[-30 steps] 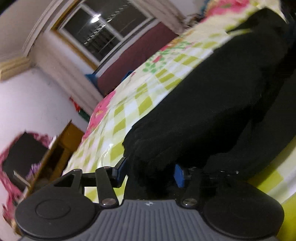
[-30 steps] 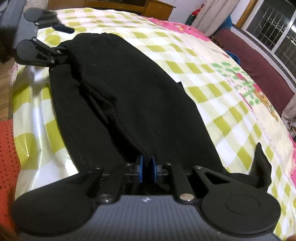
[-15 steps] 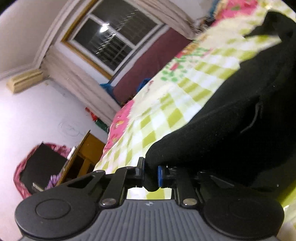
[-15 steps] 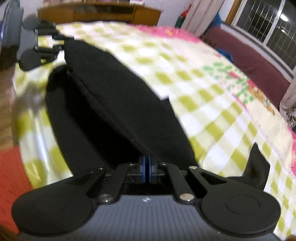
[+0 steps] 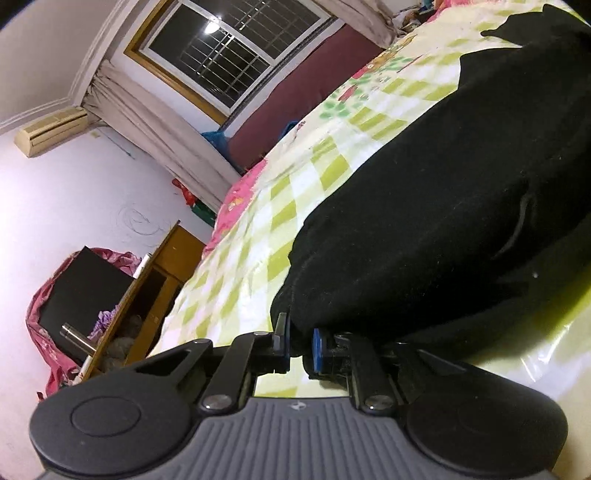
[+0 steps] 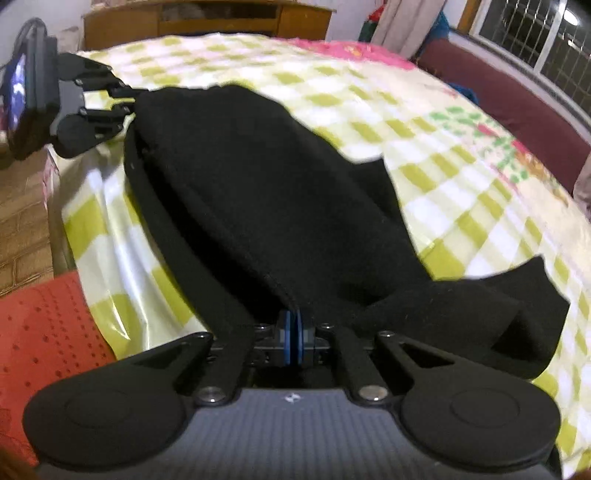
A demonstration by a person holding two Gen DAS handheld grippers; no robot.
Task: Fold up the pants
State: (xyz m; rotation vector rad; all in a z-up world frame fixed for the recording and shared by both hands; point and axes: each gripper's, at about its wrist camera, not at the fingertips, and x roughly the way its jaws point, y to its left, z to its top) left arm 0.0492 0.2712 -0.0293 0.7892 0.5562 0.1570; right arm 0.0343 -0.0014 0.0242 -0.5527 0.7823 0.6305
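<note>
Black pants (image 6: 266,184) lie lengthwise on a bed with a green and white checked sheet (image 6: 461,192). My right gripper (image 6: 291,332) is shut on the near edge of the pants' upper layer, which rises a little off the layer below. At the far end, my left gripper (image 6: 129,107) pinches the other end of the same layer. In the left wrist view my left gripper (image 5: 299,343) has its blue pads pressed on a bunched corner of the pants (image 5: 424,221). A loose flap of the pants (image 6: 517,314) lies to the right.
The bed's edge runs along the left of the right wrist view, with a red mat (image 6: 48,332) on the floor below. A wooden cabinet (image 6: 207,18) stands past the bed's far end. A maroon bench (image 6: 517,99) sits under the barred window (image 5: 240,55).
My left gripper's jaws closed from wide apart onto the pants' end. The right jaws closed fully on the near edge. Both grippers have raised the upper layer and shifted it across the bed.
</note>
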